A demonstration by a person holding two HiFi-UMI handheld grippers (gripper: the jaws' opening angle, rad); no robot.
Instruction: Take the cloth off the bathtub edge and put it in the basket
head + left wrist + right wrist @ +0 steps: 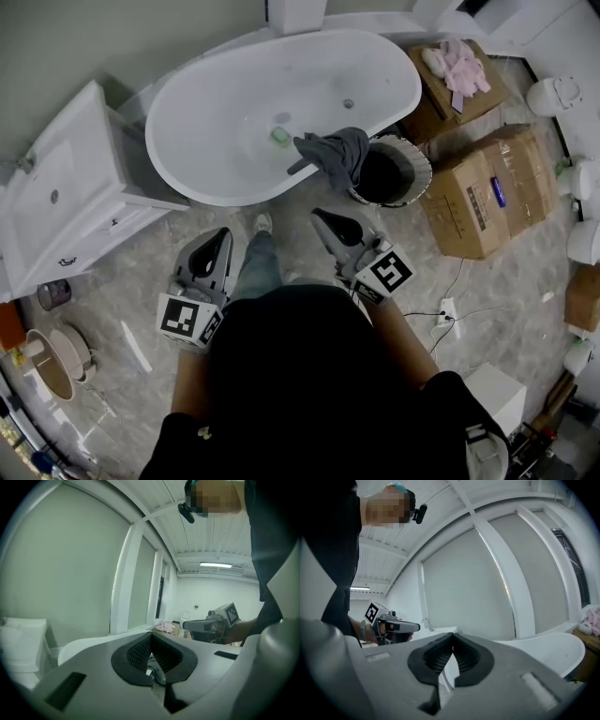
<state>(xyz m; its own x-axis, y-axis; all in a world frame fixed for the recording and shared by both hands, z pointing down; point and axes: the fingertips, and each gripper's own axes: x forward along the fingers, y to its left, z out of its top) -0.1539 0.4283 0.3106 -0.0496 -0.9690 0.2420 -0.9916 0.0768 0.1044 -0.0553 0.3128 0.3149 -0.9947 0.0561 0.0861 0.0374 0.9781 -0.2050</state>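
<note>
The cloth, dark grey and bunched, is draped over the near rim of the white bathtub, towards the tub's right end. One fold reaches inward along the rim and the rest hangs down the outside. Its hanging part meets the left rim of the basket, a round basket with a pale woven wall and a dark inside. The basket stands on the floor, tight against the tub's right end.

Both grippers are held low in front of the person, short of the tub and clear of the cloth. The right gripper points up towards the cloth, which lies just ahead of its tip, with a strip of floor between them. The basket is ahead of it and a little to its right. Its jaws are pressed together tip to tip, with nothing between the ribbed pads. The left gripper is farther from the cloth, off to the cloth's left, near the middle of the tub's near rim. Its jaws also meet at the tips and grip nothing. The person's leg and shoe show between the two grippers.
</note>
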